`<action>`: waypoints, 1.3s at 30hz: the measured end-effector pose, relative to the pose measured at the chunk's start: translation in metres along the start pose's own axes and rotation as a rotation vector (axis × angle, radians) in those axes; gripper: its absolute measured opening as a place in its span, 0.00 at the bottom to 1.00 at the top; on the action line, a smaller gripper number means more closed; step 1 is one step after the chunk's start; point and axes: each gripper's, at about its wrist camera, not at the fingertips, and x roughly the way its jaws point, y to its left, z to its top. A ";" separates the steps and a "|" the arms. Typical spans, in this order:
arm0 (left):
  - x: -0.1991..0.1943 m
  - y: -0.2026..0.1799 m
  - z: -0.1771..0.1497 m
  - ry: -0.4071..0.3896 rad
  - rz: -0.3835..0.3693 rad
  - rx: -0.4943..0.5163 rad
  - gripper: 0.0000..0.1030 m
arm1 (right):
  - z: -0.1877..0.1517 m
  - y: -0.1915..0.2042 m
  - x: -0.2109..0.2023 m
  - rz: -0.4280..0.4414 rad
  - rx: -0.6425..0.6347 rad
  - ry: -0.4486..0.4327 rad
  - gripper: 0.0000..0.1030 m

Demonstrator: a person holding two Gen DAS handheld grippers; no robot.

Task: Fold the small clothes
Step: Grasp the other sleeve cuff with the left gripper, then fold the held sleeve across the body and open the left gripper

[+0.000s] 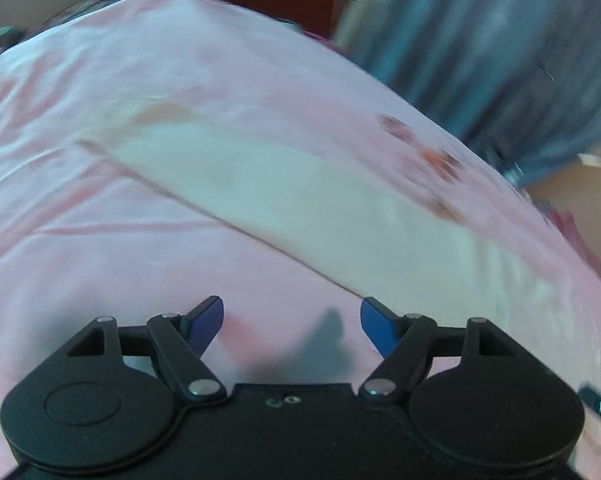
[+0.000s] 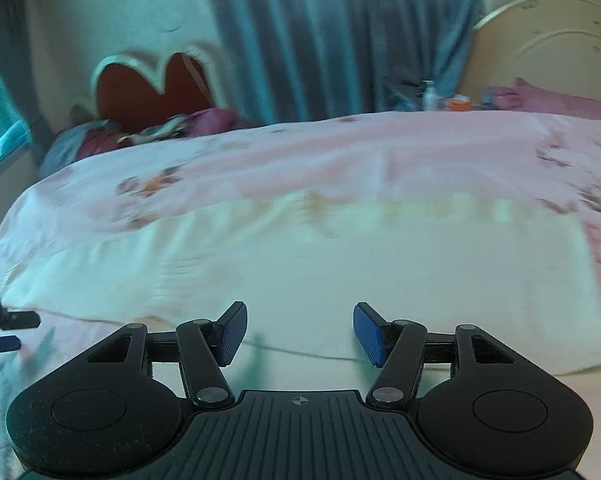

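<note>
The left hand-held gripper is nearest, with its blue fingers wide apart and nothing in them. The right hand-held gripper is spread wide too, and empty. Both hover low over a pale cream cloth lying flat on the pink flowered bed sheet. The pictures are blurry, so it may be a small garment, but I cannot be sure. It looks spread out, not folded yet. Most of the folding is still to do.
</note>
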 end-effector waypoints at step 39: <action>-0.021 -0.209 -0.038 -0.086 -0.584 0.393 0.03 | 0.009 -0.053 -0.025 -0.046 0.166 -0.077 0.49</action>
